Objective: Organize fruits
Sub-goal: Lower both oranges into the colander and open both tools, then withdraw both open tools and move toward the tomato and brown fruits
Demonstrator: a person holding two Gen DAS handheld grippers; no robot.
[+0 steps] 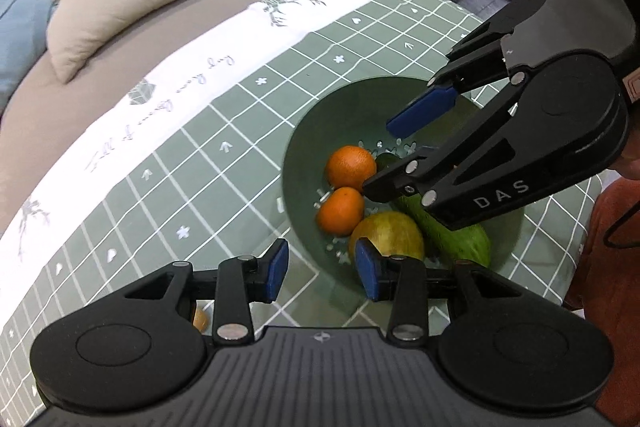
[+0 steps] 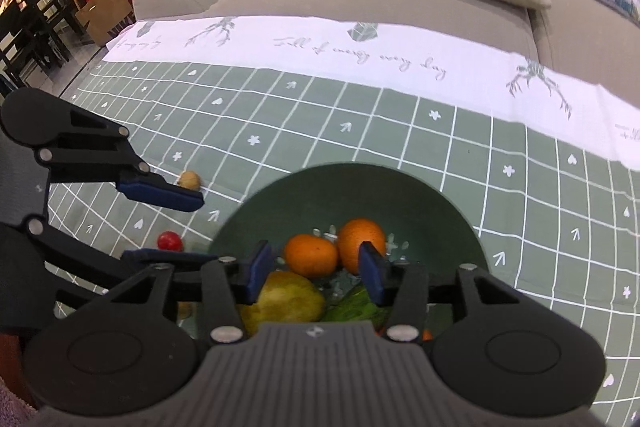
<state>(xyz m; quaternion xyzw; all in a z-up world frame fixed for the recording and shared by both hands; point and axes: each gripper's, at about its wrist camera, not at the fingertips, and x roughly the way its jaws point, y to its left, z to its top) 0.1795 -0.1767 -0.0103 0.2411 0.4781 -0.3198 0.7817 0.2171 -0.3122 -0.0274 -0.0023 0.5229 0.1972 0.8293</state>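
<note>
The green bowl (image 2: 432, 203) already holds most of the fruit: two oranges (image 2: 362, 241) side by side near its centre, a yellow-green pear (image 2: 286, 297) at about 7 o'clock of them in the right wrist view, and a long green fruit (image 1: 452, 235) lying along the bowl's near side. Left out on the tablecloth (image 2: 320, 115) are a small red fruit (image 2: 169, 241) just off the bowl's rim at 9 o'clock and a small tan one (image 2: 188, 180) further off at 10 o'clock — by my reading these are what remains, so the job looks well over half done. The right gripper (image 2: 314, 271) hangs over the bowl with its jaws parted and nothing between the blue pads. The left gripper (image 1: 322, 273) stands over the bowl's 9 o'clock rim, likewise released and empty. As for writing, the white border of the cloth carries the script "Full of energy every day", the right gripper's arm is marked "DAS" in the left wrist view, and a brown bag (image 2: 105, 11) on the floor at far left reads "NIKE"
</note>
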